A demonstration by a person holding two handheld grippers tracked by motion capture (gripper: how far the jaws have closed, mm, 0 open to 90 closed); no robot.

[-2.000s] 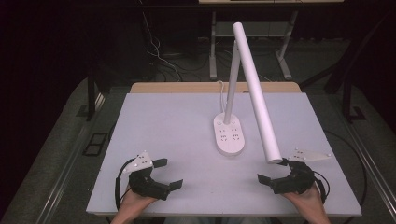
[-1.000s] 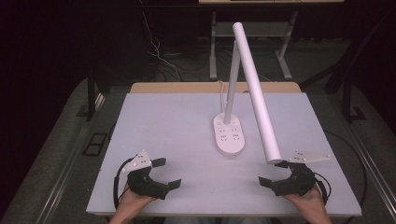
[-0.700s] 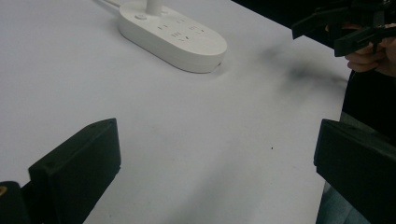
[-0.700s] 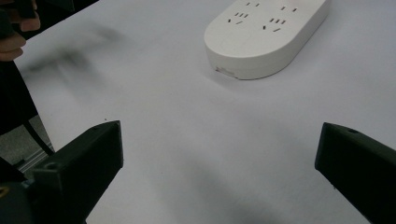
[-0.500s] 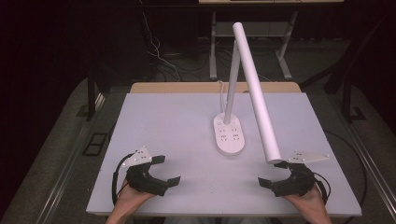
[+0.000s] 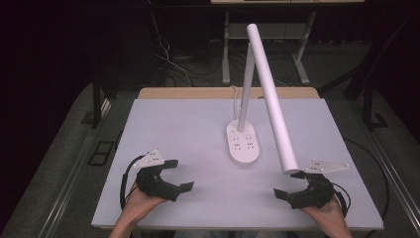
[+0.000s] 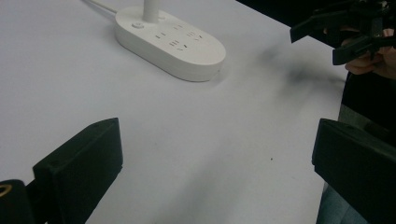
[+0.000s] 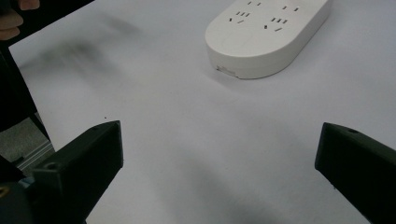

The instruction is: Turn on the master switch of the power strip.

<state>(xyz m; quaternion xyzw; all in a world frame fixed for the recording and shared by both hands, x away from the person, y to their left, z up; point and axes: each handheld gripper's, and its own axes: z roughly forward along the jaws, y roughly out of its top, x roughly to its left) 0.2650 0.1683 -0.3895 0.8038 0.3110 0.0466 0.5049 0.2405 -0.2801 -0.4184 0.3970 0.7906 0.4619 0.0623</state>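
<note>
I can read no brand, label or writing anywhere; the only marks I make out are the small dark socket slots on the lamp base (image 6: 243,142).

I see a white desk lamp standing on the white table (image 6: 188,124), a little right of centre and toward the far half. Its base is an oval with its long axis running near to far, the rounded near end pointing at me. A thin upright post (image 6: 245,89) rises from the far part of the base, and a white cord (image 6: 233,91) trails off toward the far edge. The long tubular lamp head (image 6: 271,96) slopes from a high far end down to a low near end on the right, which hangs just above and beside my right gripper (image 6: 292,184).

My left gripper (image 6: 179,174) sits near the table's near-left edge, well apart from the lamp, jaws spread wide with nothing between them. My right gripper sits at the near right, jaws likewise spread wide and empty. Both point inward, toward each other.
</note>
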